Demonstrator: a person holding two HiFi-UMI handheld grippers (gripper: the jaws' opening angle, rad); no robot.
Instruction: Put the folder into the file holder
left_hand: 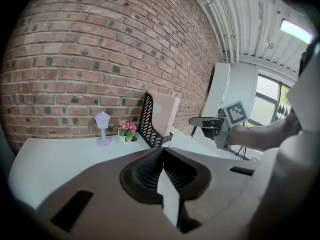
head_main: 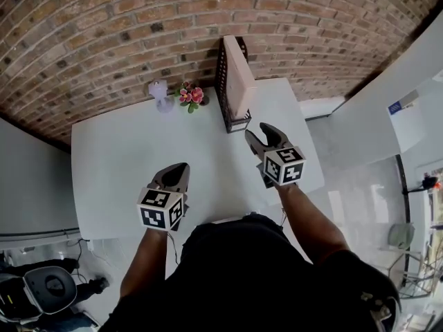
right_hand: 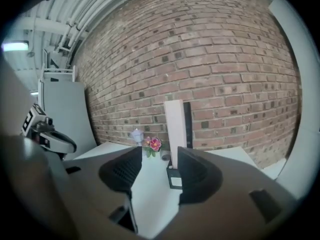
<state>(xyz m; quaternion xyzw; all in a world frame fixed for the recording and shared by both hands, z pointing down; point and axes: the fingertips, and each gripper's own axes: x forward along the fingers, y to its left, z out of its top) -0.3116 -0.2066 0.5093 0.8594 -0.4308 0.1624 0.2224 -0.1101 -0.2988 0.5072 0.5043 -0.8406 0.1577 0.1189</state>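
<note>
Wall: red brick wall (head_main: 104, 33), behind the table.
Table: white rectangular tabletop (head_main: 124, 158).
Ornament: small pale lilac lamp figurine (head_main: 160, 94), upright by the wall.
Flowers: pink flower posy (head_main: 191, 96), just beside it.

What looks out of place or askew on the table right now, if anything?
Nothing stands out. The folder stands in the black file holder by the brick wall, not tipped. The small lamp and the flowers beside it are upright, and the white table shows no spill. The left gripper and right gripper touch nothing.
</note>
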